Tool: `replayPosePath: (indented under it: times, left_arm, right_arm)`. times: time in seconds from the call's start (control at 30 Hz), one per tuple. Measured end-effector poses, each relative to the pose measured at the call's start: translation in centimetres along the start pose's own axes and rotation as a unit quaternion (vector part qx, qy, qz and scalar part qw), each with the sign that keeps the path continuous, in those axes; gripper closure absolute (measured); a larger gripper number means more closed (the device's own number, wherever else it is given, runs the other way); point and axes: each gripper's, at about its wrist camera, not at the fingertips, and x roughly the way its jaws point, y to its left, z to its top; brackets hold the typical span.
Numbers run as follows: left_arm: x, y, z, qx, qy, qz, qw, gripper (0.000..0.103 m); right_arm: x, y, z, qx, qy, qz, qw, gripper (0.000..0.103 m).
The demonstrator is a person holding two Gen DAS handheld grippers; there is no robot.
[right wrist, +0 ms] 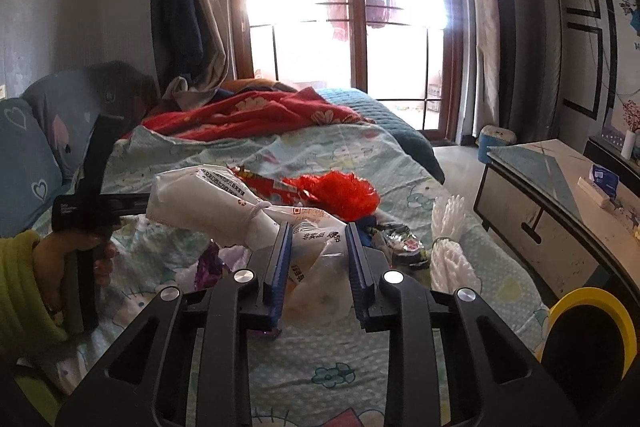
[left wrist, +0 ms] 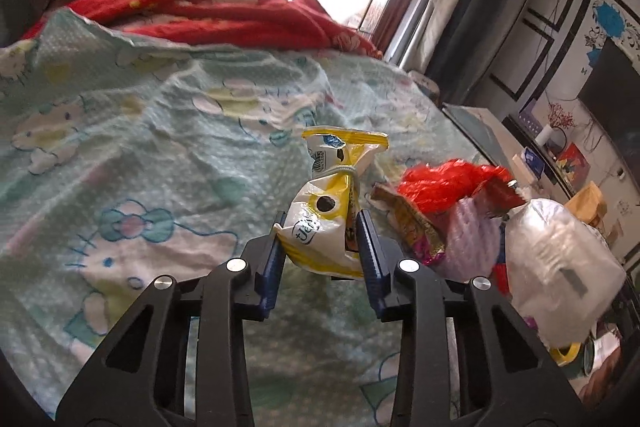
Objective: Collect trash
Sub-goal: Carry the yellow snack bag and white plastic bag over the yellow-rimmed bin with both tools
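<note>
Trash sits in a loose pile on the bed, toward its right edge, on the pale green cartoon-print sheet [left wrist: 140, 131].

Left wrist view: left gripper [left wrist: 322, 229] is clamped on a yellow and white snack bag [left wrist: 324, 223] tied off at the neck with a band; both blue pads press its lower half and the bag stands upright between them, its base clear of the sheet. Just right of it lie a red mesh bag [left wrist: 444, 183], a brown-and-pink wrapper [left wrist: 416, 227] and a lilac foam net [left wrist: 472, 239], bunched together. A clear crumpled plastic bag [left wrist: 556, 259] fills the right foreground, blurred, partly covering the pile. A red blanket [left wrist: 224, 11] lies along the far edge of the bed.

Right wrist view: right gripper [right wrist: 316, 247] is closed on a clear plastic bag [right wrist: 320, 275] with printed text; the pads pinch it on both sides. Left of it, a white printed bag [right wrist: 212, 203] tied with a band juts in from the left gripper's side. The person's left hand [right wrist: 76, 259], in a yellow-green sleeve [right wrist: 20, 291], grips the other tool's handle at the left edge. The red mesh bag [right wrist: 340, 191] sits behind the jaws, a white foam net [right wrist: 450, 243] to the right near the bed's right edge, a foil wrapper [right wrist: 404, 243] between them. A yellow tape roll [right wrist: 588, 311] is at the lower right, off the bed.
</note>
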Motion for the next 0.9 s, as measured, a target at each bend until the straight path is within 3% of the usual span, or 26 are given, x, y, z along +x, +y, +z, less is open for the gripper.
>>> replayPosePath:
  times: [0.2,0.47,0.9]
  left_arm:
    - [-2.9,-1.0,0.3,0.01,-0.026,-0.014,0.9995,0.076]
    - [-6.8,-5.4,0.7,0.049,-0.061,-0.051,0.9956,0.076]
    - [-8.9,-12.9,-0.7,0.106,-0.069,-0.11,0.9859,0.077]
  right_arm:
    - [-1.3,-0.8,0.4,0.013,-0.015,-0.014,1.0,0.077]
    - [-3.8,-2.8,0.9,0.037,-0.035,-0.034,0.998,0.077]
    - [-8.5,-7.0,1.0,0.07,-0.066,-0.079,0.992,0.077]
